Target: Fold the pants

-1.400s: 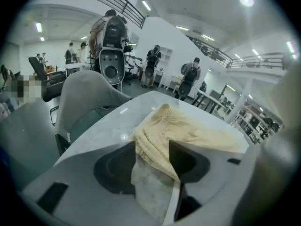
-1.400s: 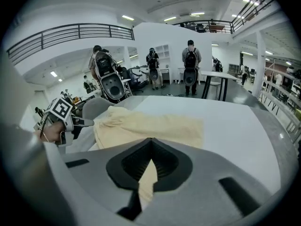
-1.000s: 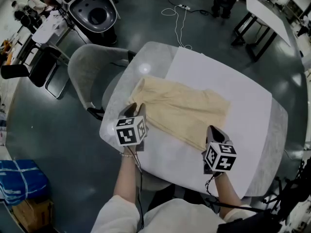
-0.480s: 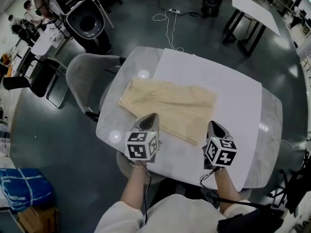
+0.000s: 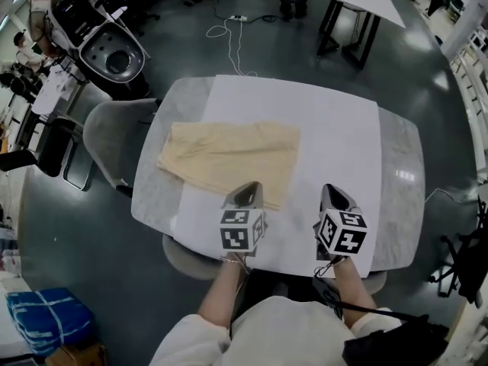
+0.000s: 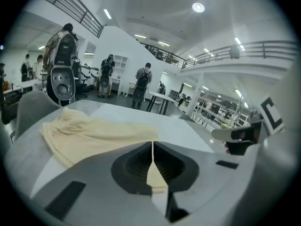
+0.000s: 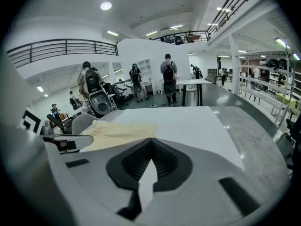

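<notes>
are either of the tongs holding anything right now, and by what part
Nothing is held. The left tongs have just been closing with nothing between them, the right tongs are shut and empty; the pants lie flat.

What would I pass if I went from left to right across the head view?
Grey chair → pants → right gripper.
</notes>
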{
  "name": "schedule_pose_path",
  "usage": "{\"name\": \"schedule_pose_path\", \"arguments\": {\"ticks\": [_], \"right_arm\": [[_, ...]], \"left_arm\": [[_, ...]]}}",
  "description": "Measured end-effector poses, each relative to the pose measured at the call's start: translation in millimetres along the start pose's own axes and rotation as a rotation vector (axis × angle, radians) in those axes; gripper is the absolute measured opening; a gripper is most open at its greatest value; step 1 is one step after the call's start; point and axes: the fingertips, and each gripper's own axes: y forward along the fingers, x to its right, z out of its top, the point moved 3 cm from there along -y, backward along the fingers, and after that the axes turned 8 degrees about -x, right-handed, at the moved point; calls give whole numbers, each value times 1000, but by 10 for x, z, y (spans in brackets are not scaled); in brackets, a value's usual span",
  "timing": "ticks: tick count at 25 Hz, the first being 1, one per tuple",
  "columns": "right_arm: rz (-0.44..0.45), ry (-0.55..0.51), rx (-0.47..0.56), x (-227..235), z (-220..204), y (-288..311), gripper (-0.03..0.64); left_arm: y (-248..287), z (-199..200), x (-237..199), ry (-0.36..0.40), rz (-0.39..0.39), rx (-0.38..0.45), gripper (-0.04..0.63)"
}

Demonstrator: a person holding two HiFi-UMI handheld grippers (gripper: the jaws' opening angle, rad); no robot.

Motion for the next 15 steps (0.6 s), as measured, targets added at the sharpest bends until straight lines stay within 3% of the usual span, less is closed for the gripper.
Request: {"name": "schedule_pose_path", "arguments": {"ticks": [9, 12, 15], "right_arm": [[-28, 70, -27, 607, -249, 111, -7], [-22, 87, -42, 733, -296, 232, -8], [-17, 93, -54, 828, -319, 343, -8]], "left_arm": [[633, -125, 481, 45, -50, -80, 20], [890, -181, 575, 81, -48, -138, 140], [1146, -212, 596, 169, 8, -190, 146]]}}
